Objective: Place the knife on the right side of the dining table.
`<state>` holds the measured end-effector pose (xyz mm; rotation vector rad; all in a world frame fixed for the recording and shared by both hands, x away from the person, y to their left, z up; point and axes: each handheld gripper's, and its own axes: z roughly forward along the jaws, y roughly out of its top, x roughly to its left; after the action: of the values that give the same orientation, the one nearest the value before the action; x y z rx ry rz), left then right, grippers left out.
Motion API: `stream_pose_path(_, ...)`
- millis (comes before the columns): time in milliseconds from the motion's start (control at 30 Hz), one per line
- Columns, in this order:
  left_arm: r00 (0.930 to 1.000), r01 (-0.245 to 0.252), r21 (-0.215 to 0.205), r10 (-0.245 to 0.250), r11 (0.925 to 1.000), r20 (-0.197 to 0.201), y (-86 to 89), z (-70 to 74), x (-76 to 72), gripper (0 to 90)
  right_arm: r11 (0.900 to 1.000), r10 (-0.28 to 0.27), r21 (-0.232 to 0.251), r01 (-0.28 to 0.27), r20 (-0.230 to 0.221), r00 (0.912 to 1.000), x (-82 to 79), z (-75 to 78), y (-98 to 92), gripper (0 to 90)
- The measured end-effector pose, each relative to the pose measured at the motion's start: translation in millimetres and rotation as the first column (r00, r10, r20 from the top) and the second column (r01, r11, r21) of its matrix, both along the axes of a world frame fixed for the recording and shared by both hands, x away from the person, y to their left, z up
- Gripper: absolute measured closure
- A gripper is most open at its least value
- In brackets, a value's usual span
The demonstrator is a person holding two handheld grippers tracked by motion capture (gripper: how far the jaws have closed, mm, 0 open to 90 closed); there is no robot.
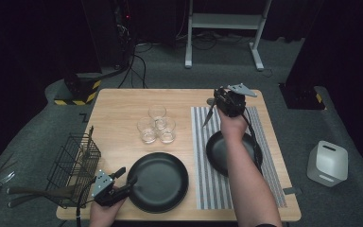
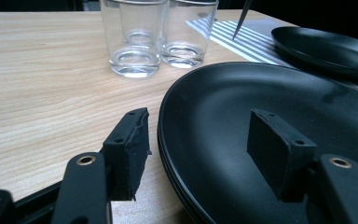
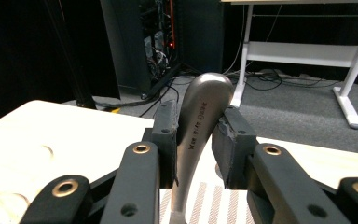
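The right gripper (image 3: 196,140) is gripping a knife (image 3: 196,121); the left gripper (image 2: 200,154) is standing open astride the black plate's (image 2: 270,98) rim; three glasses (image 1: 156,125) are standing empty.

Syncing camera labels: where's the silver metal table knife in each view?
High view: silver metal table knife right of centre near the top, blade slanting down-left over the far end of the grey-and-white striped placemat.
Left gripper view: its pointed tip at the top edge, right of the clear drinking glasses.
Right gripper view: its handle at centre, between the jaws.
Shared landmark: the striped placemat.
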<state>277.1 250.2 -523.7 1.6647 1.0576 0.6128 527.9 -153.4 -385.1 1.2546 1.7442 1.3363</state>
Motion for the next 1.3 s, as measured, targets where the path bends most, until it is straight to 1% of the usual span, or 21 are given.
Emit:
stream_pose_path(100,1.0000,-0.001,-0.001,0.001,1.0000,-0.001,0.0,0.0,-0.6,38.9,1.000,-0.004,0.014,0.004,0.001,1.0000,-0.8,-2.2,-5.9,71.2)
stream_pose_path(200,1.0000,-0.006,-0.018,0.006,0.9998,-0.005,0.8,-0.1,-0.9,38.9,1.000,-0.010,0.028,0.010,0.002,0.9999,-1.8,-4.3,-10.7,71.0)
stream_pose_path(300,1.0000,-0.006,-0.026,0.005,0.9997,-0.004,1.5,-0.2,-1.0,38.9,0.999,-0.009,0.041,0.009,0.004,0.9999,-2.9,-6.5,-16.0,70.7)
stream_pose_path(533,1.0000,-0.003,-0.006,0.003,1.0000,0.001,0.7,-0.3,-1.4,38.9,0.999,-0.005,0.046,0.005,-0.007,1.0000,-2.6,-7.7,-23.2,70.1)
stream_pose_path(833,1.0000,0.000,0.004,0.000,1.0000,0.001,0.1,-0.3,-1.8,38.9,0.999,-0.005,0.047,0.006,-0.013,0.9999,-2.2,-9.1,-28.7,69.5)
stream_pose_path(1033,1.0000,0.000,0.006,0.000,1.0000,0.002,-0.3,-0.4,-2.1,38.9,0.997,-0.020,0.070,0.022,-0.017,0.9996,-3.2,-13.5,-37.0,68.8)
stream_pose_path(1300,1.0000,0.001,0.012,-0.001,0.9999,0.001,-0.9,-0.5,-1.8,38.9,0.995,-0.038,0.087,0.041,-0.040,0.9985,-3.1,-18.4,-48.7,67.5)
